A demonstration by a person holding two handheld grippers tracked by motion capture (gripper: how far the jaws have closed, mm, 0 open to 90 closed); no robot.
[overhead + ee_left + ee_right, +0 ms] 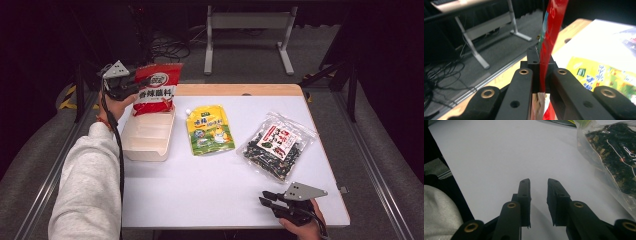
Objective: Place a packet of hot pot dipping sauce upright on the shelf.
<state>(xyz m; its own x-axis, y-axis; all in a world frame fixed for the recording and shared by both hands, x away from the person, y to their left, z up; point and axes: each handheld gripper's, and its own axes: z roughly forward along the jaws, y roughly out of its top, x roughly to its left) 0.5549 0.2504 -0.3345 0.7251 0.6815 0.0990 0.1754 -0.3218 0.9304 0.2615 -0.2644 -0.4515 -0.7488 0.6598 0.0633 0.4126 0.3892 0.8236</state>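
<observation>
A white-topped table [210, 195] with a wooden strip along its far edge fills the centre of the high view. On it, at centre left, sits a cream compartment tray [149, 136]; just right of that, at centre, a yellow spouted pouch [210, 130] lies flat. A clear bag of dark dried bits [276, 145] lies at centre right, well apart from the tray.

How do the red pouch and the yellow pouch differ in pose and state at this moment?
The red pouch hangs upright, pinched by the left gripper above the cream tray; the yellow pouch lies flat on the table, untouched. The red one shows a white label panel; the yellow one has a spout cap at a corner. Both are printed flexible packets.
</observation>
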